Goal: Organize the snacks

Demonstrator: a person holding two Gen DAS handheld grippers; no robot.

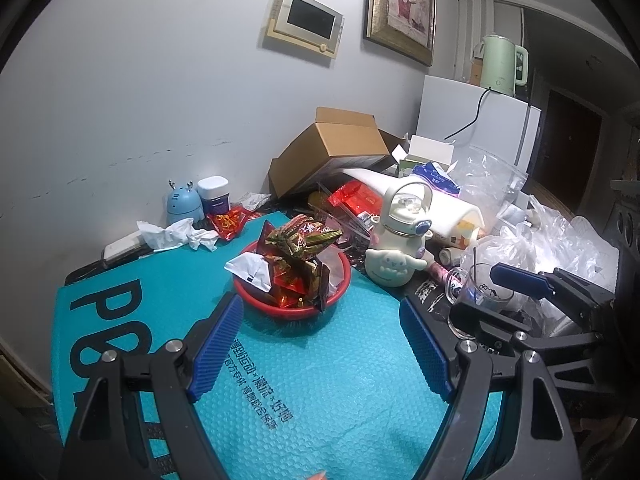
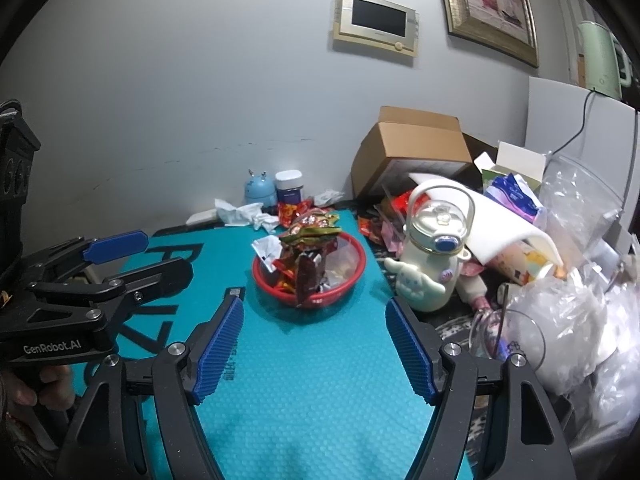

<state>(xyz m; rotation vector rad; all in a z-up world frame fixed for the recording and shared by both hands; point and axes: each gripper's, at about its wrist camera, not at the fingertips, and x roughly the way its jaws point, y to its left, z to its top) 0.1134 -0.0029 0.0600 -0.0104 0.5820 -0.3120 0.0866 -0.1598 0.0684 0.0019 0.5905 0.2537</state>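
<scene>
Snacks (image 1: 298, 256) heap high in the red bowl (image 1: 340, 300) at frame centre; left gripper (image 1: 322, 344) and right gripper (image 2: 314, 344) gape empty. Nudging could topple packets.

Teal mat (image 1: 320, 380) — red bowl (image 1: 336, 300) atop

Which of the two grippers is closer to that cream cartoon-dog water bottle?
Right. The right gripper has the cream cartoon-dog water bottle just beyond its right finger. The left gripper sits further left, facing the red snack bowl, the bottle off to its right.
</scene>
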